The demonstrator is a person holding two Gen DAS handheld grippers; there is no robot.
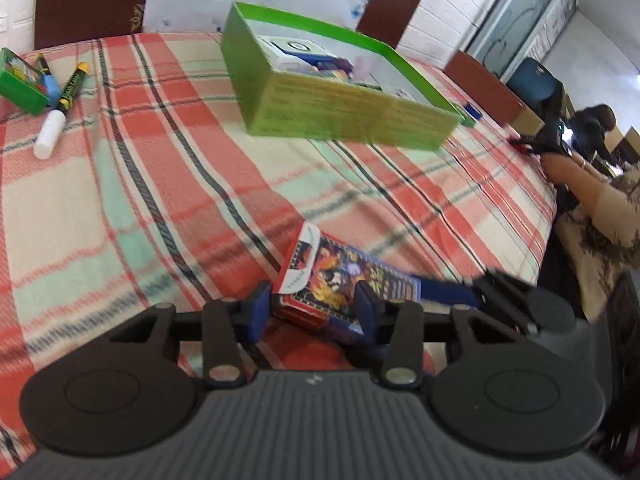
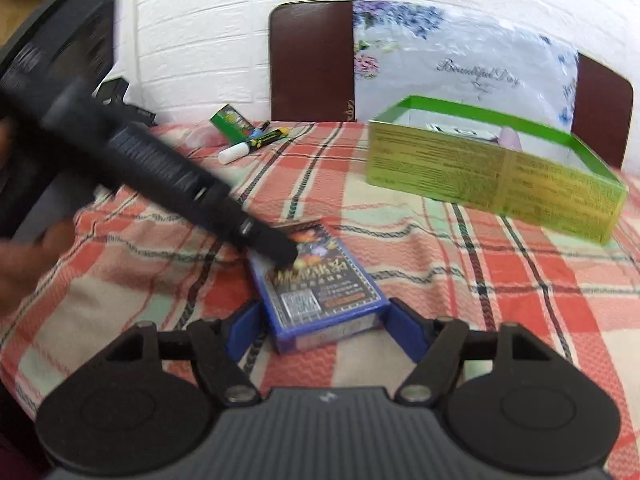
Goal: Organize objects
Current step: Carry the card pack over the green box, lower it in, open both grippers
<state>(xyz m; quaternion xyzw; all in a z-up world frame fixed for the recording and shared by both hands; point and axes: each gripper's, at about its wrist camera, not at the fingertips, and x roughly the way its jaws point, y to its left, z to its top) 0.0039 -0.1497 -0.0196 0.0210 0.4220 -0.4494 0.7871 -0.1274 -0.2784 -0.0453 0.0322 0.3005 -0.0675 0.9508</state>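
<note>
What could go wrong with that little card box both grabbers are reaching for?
1. Both grippers meet at one small card box: the left gripper at its flap end, the right gripper at the other. They might bump or tug it apart.
2. The white flap is open, so the contents could slide out if it tips.
3. The checked tablecloth is wrinkled and could bunch up if the box is dragged.
</note>
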